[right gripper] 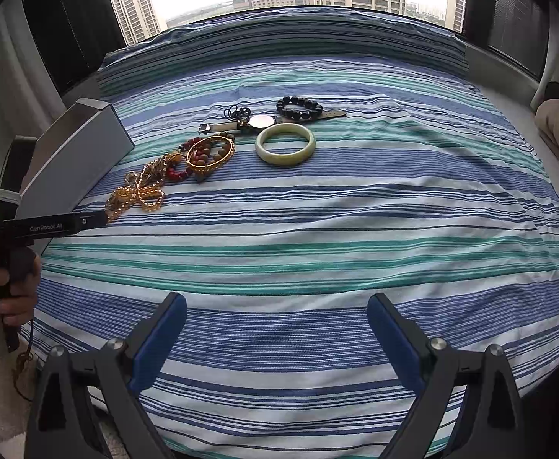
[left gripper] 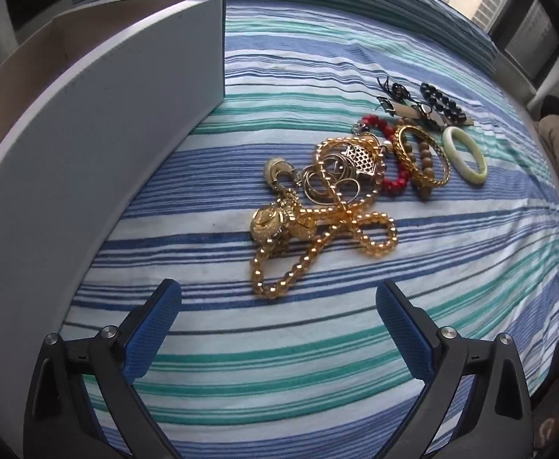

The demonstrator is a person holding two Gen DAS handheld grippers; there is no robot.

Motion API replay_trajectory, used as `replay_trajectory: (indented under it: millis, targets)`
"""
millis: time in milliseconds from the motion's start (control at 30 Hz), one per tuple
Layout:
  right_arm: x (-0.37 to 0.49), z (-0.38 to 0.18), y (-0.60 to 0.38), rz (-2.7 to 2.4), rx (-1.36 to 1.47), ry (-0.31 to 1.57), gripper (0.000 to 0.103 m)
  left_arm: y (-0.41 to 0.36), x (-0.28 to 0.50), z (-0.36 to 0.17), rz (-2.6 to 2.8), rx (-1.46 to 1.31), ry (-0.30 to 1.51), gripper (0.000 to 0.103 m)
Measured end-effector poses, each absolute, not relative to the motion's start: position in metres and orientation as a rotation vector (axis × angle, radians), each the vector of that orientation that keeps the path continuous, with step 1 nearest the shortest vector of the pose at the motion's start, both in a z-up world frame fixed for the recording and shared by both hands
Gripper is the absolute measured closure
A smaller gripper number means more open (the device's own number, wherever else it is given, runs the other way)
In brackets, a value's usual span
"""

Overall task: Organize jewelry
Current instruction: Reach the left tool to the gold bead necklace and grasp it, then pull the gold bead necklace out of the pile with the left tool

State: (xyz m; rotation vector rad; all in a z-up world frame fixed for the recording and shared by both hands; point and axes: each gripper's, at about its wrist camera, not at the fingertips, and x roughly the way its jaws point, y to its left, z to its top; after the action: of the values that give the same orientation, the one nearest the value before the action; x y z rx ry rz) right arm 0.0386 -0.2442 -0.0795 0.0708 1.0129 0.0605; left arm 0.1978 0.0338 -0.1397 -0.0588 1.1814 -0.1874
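Farthest left stands the grey box (left gripper: 99, 145), open-topped, its long wall running along the striped bedspread (left gripper: 279, 363) and close beside my left gripper (left gripper: 278, 302), whose blue pads are spread wide with nothing between them, hovering over bare cloth. Just ahead of those fingers lies the amber bead necklace (left gripper: 317, 244), looped and crossing over itself, tangled with two round gold earrings (left gripper: 268, 225) and a cluster of thin gold rings (left gripper: 329, 183). Next to the right, the red bead bracelet (left gripper: 390, 176) curls against a gold chain bangle (left gripper: 421, 157) that overlaps a brown wooden bead bracelet (left gripper: 424, 153). Just right of those, apart from the heap, the pale green jade bangle (left gripper: 465, 155) lies flat. Behind it rests a wristwatch (right gripper: 258, 121) with its strap stretched out, and the black bead bracelet (right gripper: 299, 108) sits on the strap's right part. My right gripper (right gripper: 277, 311) also has its pads set wide and empty, above the cloth well short of the jewelry, which from here all lies ahead and to the left; my left hand (right gripper: 0, 287) shows at the far left edge on its handle
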Motion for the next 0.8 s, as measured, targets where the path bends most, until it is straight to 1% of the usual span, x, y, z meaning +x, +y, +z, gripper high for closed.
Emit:
replay_trajectory:
  millis: [33, 67, 133, 167, 200, 233, 267, 300, 333, 533, 700, 800]
  targets:
    - [0.039, -0.081, -0.244, 0.059, 0.072, 1.018, 0.006, 0.033, 0.201, -0.142, -0.194, -0.065, 1.181, 0.006]
    - [0.040, -0.083, -0.245, 0.059, 0.074, 1.023, 0.006, 0.034, 0.203, -0.145, -0.192, -0.067, 1.186, 0.015]
    - [0.043, -0.086, -0.244, 0.060, 0.078, 1.034, 0.006, 0.032, 0.206, -0.148, -0.175, -0.046, 1.188, 0.026]
    - [0.044, -0.088, -0.244, 0.061, 0.079, 1.038, 0.006, 0.030, 0.205, -0.147, -0.170, -0.027, 1.171, 0.041]
    - [0.045, -0.089, -0.243, 0.062, 0.080, 1.040, 0.006, 0.029, 0.204, -0.147, -0.169, -0.013, 1.166, 0.051]
    - [0.046, -0.089, -0.242, 0.063, 0.080, 1.042, 0.006, 0.028, 0.202, -0.146, -0.169, -0.005, 1.160, 0.075]
    - [0.046, -0.090, -0.242, 0.065, 0.079, 1.043, 0.006, 0.028, 0.201, -0.146, -0.186, -0.021, 1.167, 0.090]
    - [0.047, -0.090, -0.241, 0.066, 0.078, 1.044, 0.006, 0.030, 0.199, -0.146, -0.207, -0.051, 1.177, 0.095]
    - [0.048, -0.090, -0.240, 0.066, 0.077, 1.045, 0.006, 0.031, 0.197, -0.146, -0.222, -0.075, 1.190, 0.097]
    - [0.048, -0.087, -0.237, 0.069, 0.071, 1.041, 0.006, 0.036, 0.153, -0.135, -0.283, -0.130, 1.231, 0.098]
    - [0.047, -0.085, -0.233, 0.070, 0.067, 1.036, 0.006, 0.059, 0.095, -0.130, -0.239, -0.045, 1.283, 0.098]
    - [0.046, -0.085, -0.226, 0.084, 0.060, 1.035, 0.006, 0.073, 0.073, -0.134, -0.175, 0.024, 1.313, 0.097]
